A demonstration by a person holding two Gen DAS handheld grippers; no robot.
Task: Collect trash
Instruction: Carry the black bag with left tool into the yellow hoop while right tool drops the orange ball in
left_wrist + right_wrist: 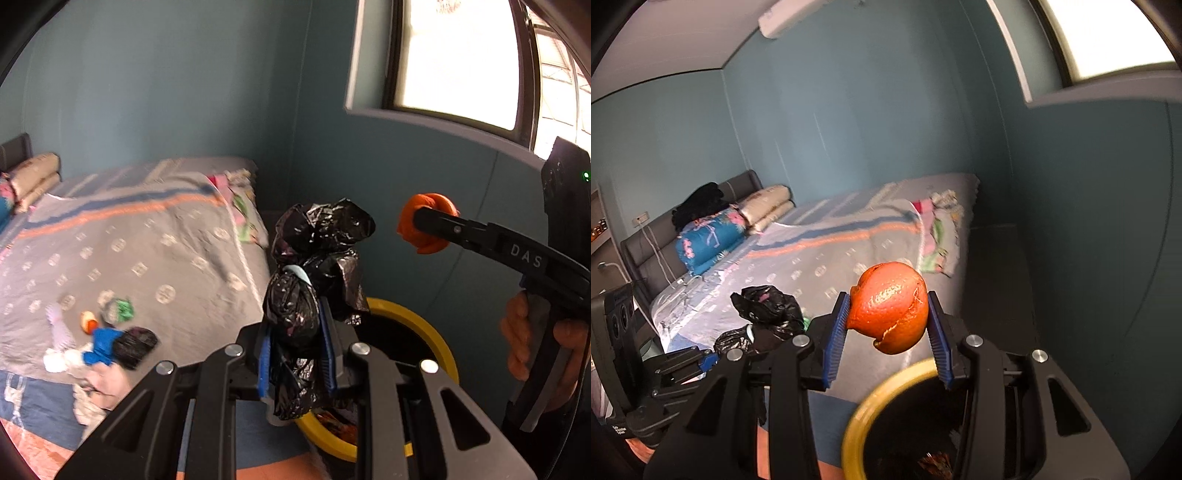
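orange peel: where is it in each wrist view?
Left wrist: orange peel at right of centre, clamped at the tip of the right gripper.
Right wrist: orange peel at centre, between the blue fingers.
Shared landmark: yellow-rimmed bin, below the peel in both.

A bed point(820, 258) fills the middle of the room under a grey bedspread point(155, 251) printed with pale motifs and crossed by blue and orange stripes. At its head stands a padded grey headboard point(661, 236), with a blue floral pillow point(709, 236), two stacked beige pillows point(768, 206) and a heap of black clothing point(701, 203) against it. A crumpled pink-and-green cloth point(940, 229) lies near the foot. The walls point(166, 92) are teal; a bright window point(458, 59) sits in one, and an air conditioner point(790, 16) hangs high up.
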